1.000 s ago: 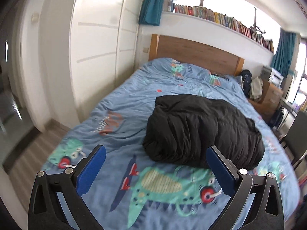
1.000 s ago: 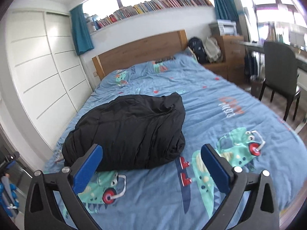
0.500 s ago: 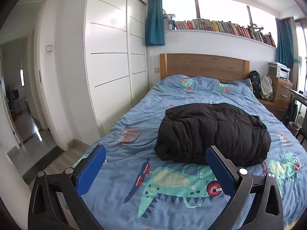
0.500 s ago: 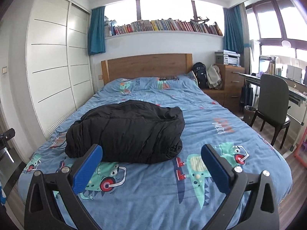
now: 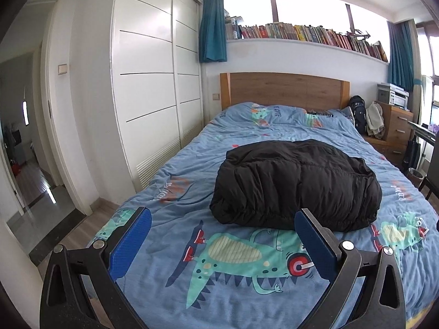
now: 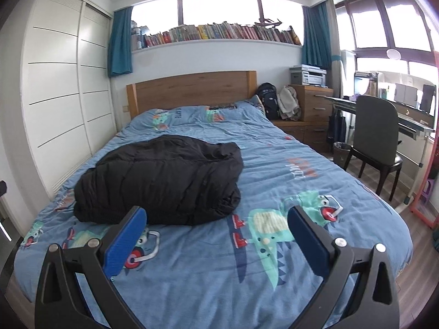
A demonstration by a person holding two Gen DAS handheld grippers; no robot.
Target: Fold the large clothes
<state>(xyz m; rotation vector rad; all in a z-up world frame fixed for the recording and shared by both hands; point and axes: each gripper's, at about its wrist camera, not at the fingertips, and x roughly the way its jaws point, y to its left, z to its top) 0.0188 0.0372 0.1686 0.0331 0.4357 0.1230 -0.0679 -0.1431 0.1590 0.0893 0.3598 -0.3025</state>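
Observation:
A black puffy jacket [image 5: 296, 183] lies folded in a thick bundle on the blue dinosaur-print bed cover [image 5: 236, 260]; it also shows in the right wrist view [image 6: 162, 181]. My left gripper [image 5: 222, 216] is open and empty, held above the foot of the bed, short of the jacket. My right gripper [image 6: 216, 213] is open and empty, also back from the jacket, which lies ahead and to its left on the bed cover [image 6: 274, 246].
White wardrobe doors [image 5: 153, 96] run along the bed's left side, with an open doorway [image 5: 24, 137] beyond. A wooden headboard [image 6: 192, 90], drawers [image 6: 312, 109], a chair [image 6: 376, 142] and a desk [image 6: 411, 120] stand at the back and right.
Both grippers have pulled back and levelled out, so the views show more of the room and the jacket sits farther away. The jacket has not moved. Both grippers stay open.

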